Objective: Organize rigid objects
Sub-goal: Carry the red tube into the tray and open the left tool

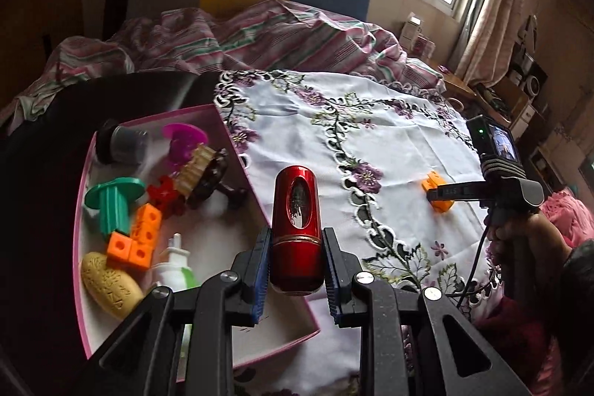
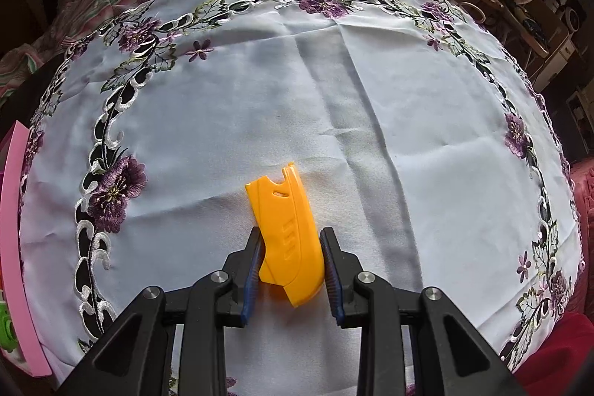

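Red canister pinched in left tongs (over pink box) — right tongs clamping yellow piece

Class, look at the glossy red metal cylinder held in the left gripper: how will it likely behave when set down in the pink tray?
The glossy red metal cylinder looks rigid, so the left gripper probably won't dent it. Its shiny finish may slip between the pads. Laid sideways in the pink tray, its round body would likely roll.

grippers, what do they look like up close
Both the left gripper and the right gripper have black angular linkages with silver pivot bolts and blue ribbed pads on the fingers. A black cable hangs from the right one's handle.
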### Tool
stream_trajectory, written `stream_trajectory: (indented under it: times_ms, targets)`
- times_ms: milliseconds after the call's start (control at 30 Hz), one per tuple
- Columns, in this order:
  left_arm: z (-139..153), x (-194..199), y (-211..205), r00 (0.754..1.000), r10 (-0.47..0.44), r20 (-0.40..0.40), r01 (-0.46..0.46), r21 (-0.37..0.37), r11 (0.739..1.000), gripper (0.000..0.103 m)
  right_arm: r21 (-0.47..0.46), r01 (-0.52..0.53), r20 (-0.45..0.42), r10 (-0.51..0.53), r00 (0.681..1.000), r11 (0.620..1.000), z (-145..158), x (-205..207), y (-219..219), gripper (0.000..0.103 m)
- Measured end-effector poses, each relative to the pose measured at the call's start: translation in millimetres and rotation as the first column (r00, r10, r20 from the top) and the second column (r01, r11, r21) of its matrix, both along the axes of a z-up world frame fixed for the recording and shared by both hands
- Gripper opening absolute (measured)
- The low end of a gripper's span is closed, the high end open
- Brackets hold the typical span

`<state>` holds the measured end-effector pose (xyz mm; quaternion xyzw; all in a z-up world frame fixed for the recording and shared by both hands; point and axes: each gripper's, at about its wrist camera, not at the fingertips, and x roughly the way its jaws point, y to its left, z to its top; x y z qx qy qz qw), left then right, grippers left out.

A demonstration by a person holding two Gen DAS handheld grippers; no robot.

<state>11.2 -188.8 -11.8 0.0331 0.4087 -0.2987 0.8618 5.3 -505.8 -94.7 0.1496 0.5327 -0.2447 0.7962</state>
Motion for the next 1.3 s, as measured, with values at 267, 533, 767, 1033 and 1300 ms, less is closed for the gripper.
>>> stream_trajectory:
  times_ms: [267,533,767,1033,1300]
  targets:
    - [-2.4,3.3,17.6,0.999,0.036,-0.016,-0.036,-0.007,0.999,0.026,-0.009,-0.006,-0.004,0.006,1.000,1.000,1.2,0.4,1.2,0.029]
    - [-5.0,6.1,38.9,0.997,0.069,-0.031,-0.070,-0.018,0.997,0.026,-0.013,-0.010,-0.007,0.010,1.000,1.000,2.2,0.7,1.4,0.029]
    - [-6.4,12.3,76.4,0.989,0.109,-0.100,-0.118,-0.093,0.989,0.026,-0.013,-0.010,-0.008,0.010,1.000,1.000,2.6,0.8,2.4,0.029]
    - [-6.2,17.8,103.9,0.968,0.082,-0.238,-0.141,-0.244,0.959,0.026,-0.010,-0.016,-0.008,0.016,1.000,1.000,3.6,1.3,2.7,0.029]
    - [-14.2,30.7,80.0,0.942,0.055,-0.330,-0.149,-0.267,0.952,0.026,0.003,-0.026,0.000,0.026,1.000,1.000,4.3,0.6,4.3,0.029]
